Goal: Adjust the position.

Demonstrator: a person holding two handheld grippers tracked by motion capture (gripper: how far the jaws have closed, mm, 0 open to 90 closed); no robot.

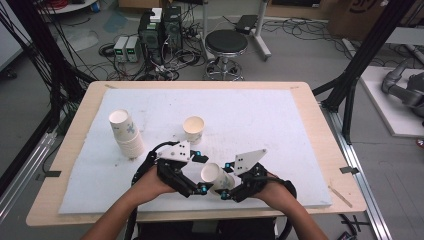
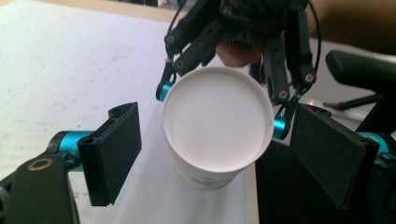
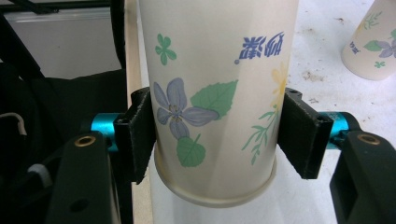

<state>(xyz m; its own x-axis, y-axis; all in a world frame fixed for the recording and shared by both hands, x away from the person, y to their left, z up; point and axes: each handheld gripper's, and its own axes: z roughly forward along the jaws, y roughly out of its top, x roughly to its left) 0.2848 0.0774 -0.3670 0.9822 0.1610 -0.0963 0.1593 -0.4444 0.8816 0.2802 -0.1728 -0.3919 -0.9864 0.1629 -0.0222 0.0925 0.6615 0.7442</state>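
At the near edge of the worktop [image 1: 75, 120], we see a paper cup [image 1: 216, 177] held tipped between two hand-held tools. The right claw [image 1: 223, 194] is clamped on the cup's printed wall, a pad pressed to each side. The left claw [image 1: 202, 173] stands with its jaws apart on either side of the cup's mouth, touching nothing. A leaning stack of cups [image 1: 128, 136] sits toward the left edge of the white mat [image 1: 280, 120], and a single upright cup [image 1: 193, 129] stands near the middle.

We judge the main risk to be the grip itself. The pads squeeze a thin paper wall close to the rim, so a firmer squeeze could crease or flatten the cup. A looser one could let the tilted cup slide out toward the front edge. If the left claw closes on the rim off-centre, it could bend the lip or twist the cup against the right one's hold.

The right gripper view shows the flower print [image 3: 180, 109] and both pads [image 3: 301, 133] against the wall. The left gripper view looks straight into the cup's white mouth [image 2: 217, 123] and shows clear gaps beside the open jaws. The high view alone places the cup against the stack, the single cup and the person's hands.
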